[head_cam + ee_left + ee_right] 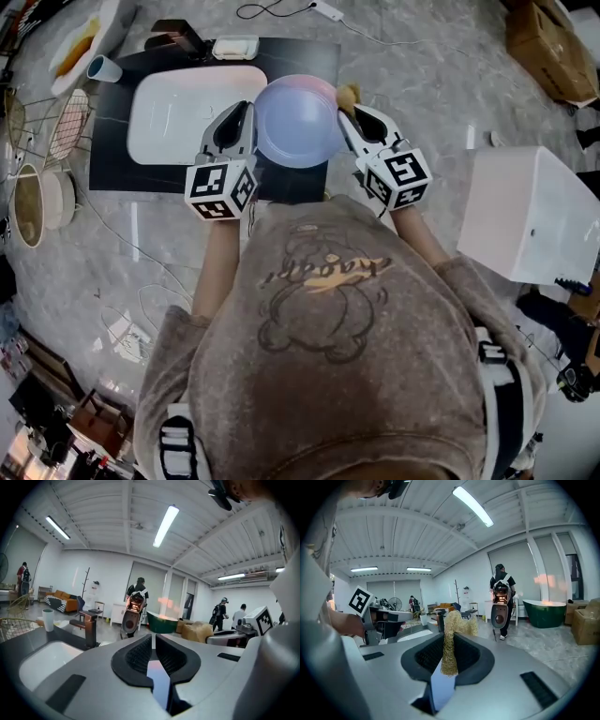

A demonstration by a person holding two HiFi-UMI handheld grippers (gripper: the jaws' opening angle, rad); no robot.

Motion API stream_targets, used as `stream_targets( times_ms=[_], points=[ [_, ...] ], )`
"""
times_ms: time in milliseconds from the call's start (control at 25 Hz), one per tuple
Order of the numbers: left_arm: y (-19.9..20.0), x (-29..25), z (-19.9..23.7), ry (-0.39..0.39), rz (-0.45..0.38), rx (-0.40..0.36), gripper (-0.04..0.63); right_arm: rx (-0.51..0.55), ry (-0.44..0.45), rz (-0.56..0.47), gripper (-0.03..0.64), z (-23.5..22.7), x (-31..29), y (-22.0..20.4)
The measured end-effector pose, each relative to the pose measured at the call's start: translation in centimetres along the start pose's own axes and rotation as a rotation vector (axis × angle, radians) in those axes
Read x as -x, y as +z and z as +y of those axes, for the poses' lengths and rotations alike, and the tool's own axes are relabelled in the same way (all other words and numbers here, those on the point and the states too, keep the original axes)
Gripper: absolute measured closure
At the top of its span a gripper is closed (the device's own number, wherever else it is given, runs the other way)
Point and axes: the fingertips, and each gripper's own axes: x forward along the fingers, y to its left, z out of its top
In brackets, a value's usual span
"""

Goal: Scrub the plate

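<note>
While the right gripper [449, 643] clamps a golden wire scrubber [451, 632] between its pads, jaws closed on it and the tuft sticking up past the tips, the left gripper [152, 641] has its pads almost together with only a thin pale sliver between them. Head view: left gripper [242, 117] pinches the left rim of a pale blue plate [298, 120], so it is closed on the plate. Right gripper [354, 117] sits at the plate's right side, and the scrubber [348, 94] is right at the far-right rim; contact not clear. The plate is held up between the two grippers, face toward the head camera, over the near right part of a white sink [183, 117] set in a black counter [112, 164]. Marker cubes [220, 190] face up on both grippers. A faucet [178, 37] stands behind the sink, with a white tray [234, 47] beside it and a cup [103, 67] at the counter's far-left corner. A wire rack [66, 122] stands left of the counter, a white box [530, 211] well to the right, and a cardboard box [548, 42] at the far right. Marble-look floor [422, 56] all around.
</note>
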Motion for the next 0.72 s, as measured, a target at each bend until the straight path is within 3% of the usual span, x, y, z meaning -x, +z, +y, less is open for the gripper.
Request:
stream_targets(
  times_ms=[160,720],
  points=[
    [-0.5,0.1,-0.6,-0.008,-0.016,-0.011,0.577,-0.007,-0.025,-0.022,0.56,-0.3,0.2,-0.5],
    [-2.9,1.0,0.7,0.033,-0.004,0.022,0.577,-0.048,-0.067,-0.027,0.561,-1.4,0.8,-1.4]
  ],
)
